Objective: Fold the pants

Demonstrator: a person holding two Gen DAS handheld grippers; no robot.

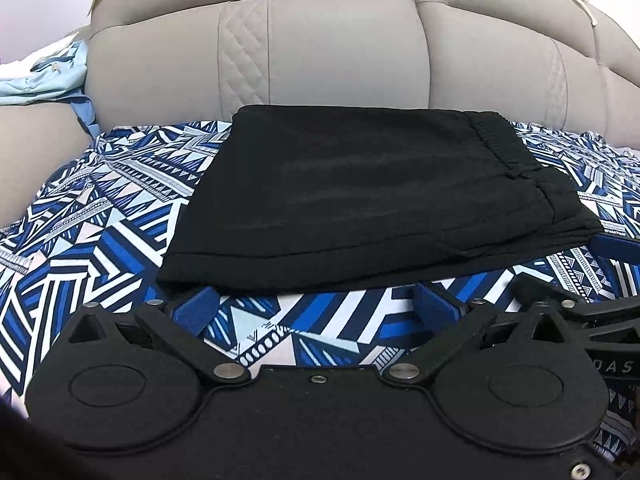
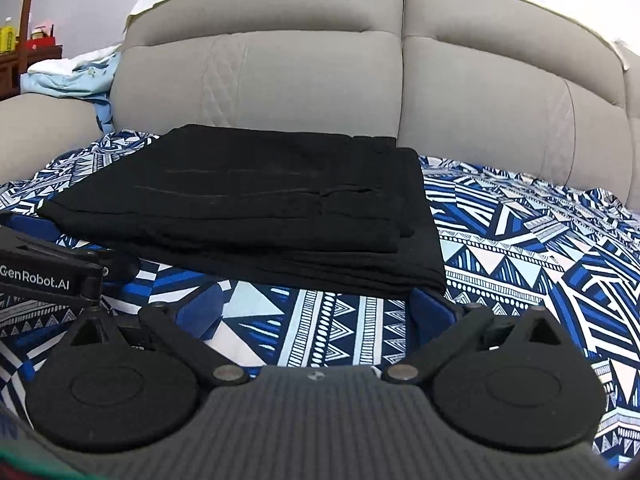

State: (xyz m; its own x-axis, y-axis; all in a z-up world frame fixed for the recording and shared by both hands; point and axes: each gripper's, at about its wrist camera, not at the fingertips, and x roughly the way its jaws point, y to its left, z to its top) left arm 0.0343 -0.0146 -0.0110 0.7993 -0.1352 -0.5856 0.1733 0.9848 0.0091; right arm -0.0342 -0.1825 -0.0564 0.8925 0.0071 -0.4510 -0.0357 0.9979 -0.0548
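Note:
Black pants (image 1: 360, 196) lie folded into a flat rectangular stack on the patterned sheet, elastic waistband at the right side in the left wrist view. The same pants (image 2: 260, 208) show stacked layers along their near edge in the right wrist view. My left gripper (image 1: 316, 308) is open just short of the near edge, blue fingertips (image 1: 196, 308) wide apart with only sheet between them. My right gripper (image 2: 320, 308) is also open, its right fingertip (image 2: 430, 306) close under the stack's near right corner. Neither holds cloth.
A blue, white and pink geometric sheet (image 1: 100, 216) covers the seat of a beige sofa (image 1: 320, 48). Light blue clothes (image 2: 72, 76) lie on the left armrest. The right gripper's body (image 1: 592, 320) shows at right; the left gripper's body (image 2: 44, 272) at left.

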